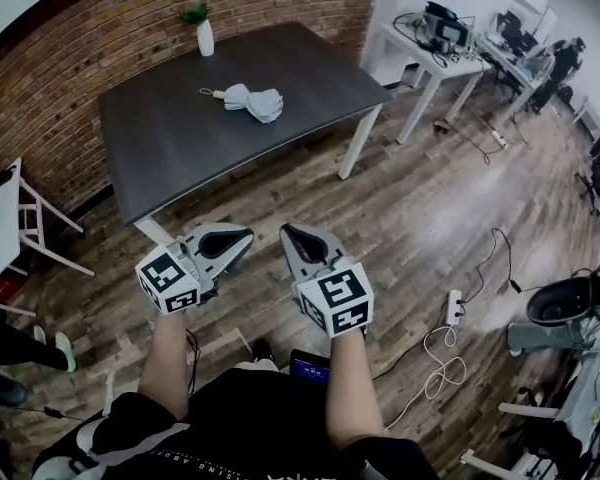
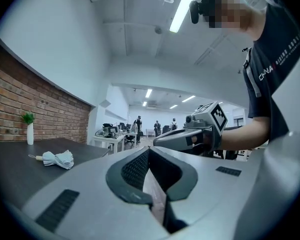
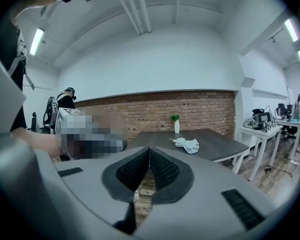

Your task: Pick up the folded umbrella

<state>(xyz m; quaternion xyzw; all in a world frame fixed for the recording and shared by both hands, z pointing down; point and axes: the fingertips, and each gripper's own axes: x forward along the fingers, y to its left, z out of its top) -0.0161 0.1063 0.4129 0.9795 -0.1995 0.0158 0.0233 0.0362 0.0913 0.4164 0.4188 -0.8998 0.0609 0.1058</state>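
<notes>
vase [image 1: 205, 38] holds plant [image 1: 193, 13], bench [image 1: 170, 143] far corner | folded umbrella [image 1: 252, 100] mid-bench | left tongs [image 1: 242, 236], right tongs [image 1: 288, 231] closed, empty, side by side off near edge

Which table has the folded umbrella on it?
The dark table beside the brick wall; the folded umbrella lies near a white vase. The white table carries equipment.

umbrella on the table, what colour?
Pale mint-grey folded fabric umbrella, lying on the dark grey table; clearest in the head view.
</notes>
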